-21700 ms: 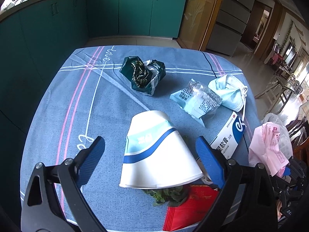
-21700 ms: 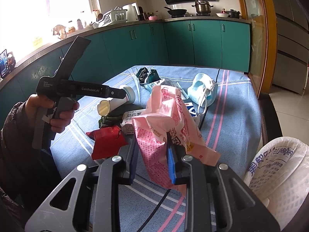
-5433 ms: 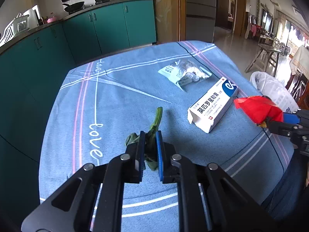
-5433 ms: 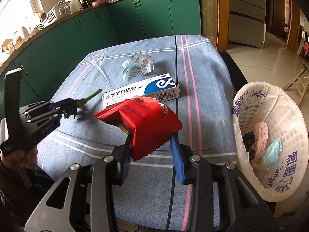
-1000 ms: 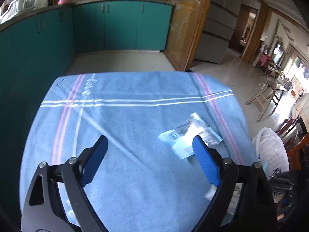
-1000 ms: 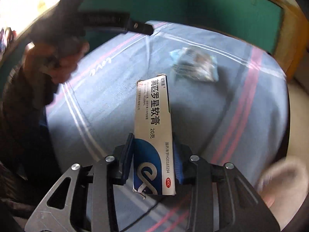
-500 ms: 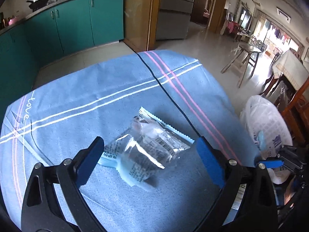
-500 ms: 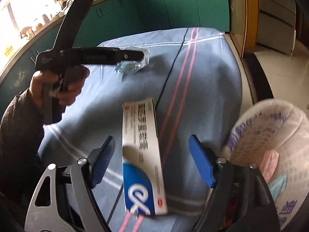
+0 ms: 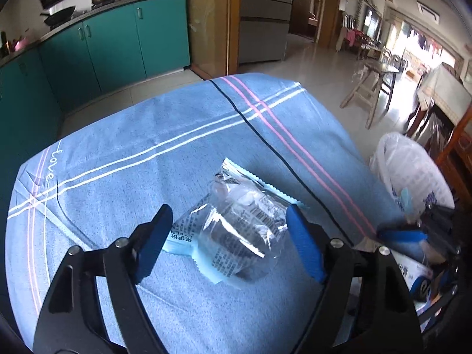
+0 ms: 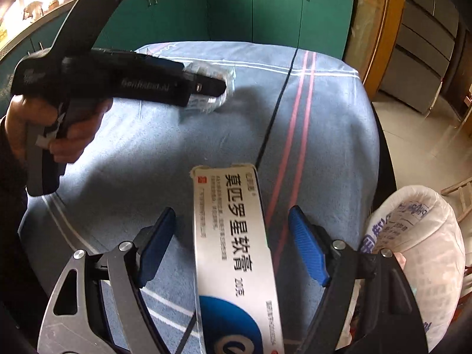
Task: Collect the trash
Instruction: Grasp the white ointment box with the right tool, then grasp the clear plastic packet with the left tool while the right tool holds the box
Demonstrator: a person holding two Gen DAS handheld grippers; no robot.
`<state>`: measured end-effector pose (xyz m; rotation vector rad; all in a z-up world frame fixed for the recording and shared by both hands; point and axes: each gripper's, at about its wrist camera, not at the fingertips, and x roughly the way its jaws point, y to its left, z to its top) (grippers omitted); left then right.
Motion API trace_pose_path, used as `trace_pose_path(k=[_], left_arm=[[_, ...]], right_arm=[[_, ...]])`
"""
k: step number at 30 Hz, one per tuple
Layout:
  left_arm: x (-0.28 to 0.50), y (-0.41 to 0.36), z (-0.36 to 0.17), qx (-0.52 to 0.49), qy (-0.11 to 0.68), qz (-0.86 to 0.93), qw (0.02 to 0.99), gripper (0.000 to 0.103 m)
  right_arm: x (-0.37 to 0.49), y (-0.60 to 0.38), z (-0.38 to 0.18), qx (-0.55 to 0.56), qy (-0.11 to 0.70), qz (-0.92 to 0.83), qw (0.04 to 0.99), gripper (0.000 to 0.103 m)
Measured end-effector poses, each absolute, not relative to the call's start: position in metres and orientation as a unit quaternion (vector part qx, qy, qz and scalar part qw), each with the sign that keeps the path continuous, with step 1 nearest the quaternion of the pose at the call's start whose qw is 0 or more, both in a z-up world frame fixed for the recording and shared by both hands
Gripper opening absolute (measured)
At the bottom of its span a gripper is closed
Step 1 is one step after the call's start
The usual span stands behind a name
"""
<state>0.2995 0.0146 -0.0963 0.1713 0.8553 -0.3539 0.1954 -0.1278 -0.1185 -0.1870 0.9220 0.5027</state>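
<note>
The clear plastic wrapper lies on the blue tablecloth, bracketed by the left gripper, spread wide and empty, apparently for a pinch. The right gripper, equally wide, straddles the ointment box ungripped, beside the lined bin.

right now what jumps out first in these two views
The white medicine box with bold print fills the right view, lying between the wide-open right gripper. In the left view, a crinkled clear wrapper sits on the blue tablecloth between the open left gripper. A white lined bin stands beside the table.
</note>
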Motion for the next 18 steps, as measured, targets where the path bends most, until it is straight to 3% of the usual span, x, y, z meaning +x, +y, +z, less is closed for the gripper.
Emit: trace_pose_path(k=[1, 4, 13, 18], left_arm=[[0.298, 0.013, -0.097, 0.087, 0.411, -0.171, 0.891, 0.081], [0.296, 0.015, -0.097, 0.088, 0.412, -0.170, 0.891, 0.083], [0.294, 0.022, -0.100, 0.079, 0.415, -0.159, 0.892, 0.086], [0.294, 0.015, -0.103, 0.088, 0.415, -0.152, 0.893, 0.086]], right_arm=[[0.196, -0.127, -0.118, -0.088, 0.436, 0.244, 0.862, 0.071], [0.198, -0.127, -0.116, -0.081, 0.427, 0.254, 0.864, 0.041], [0.208, -0.130, -0.093, -0.113, 0.419, 0.285, 0.855, 0.040], [0.198, -0.148, -0.088, -0.073, 0.407, 0.302, 0.859, 0.040]])
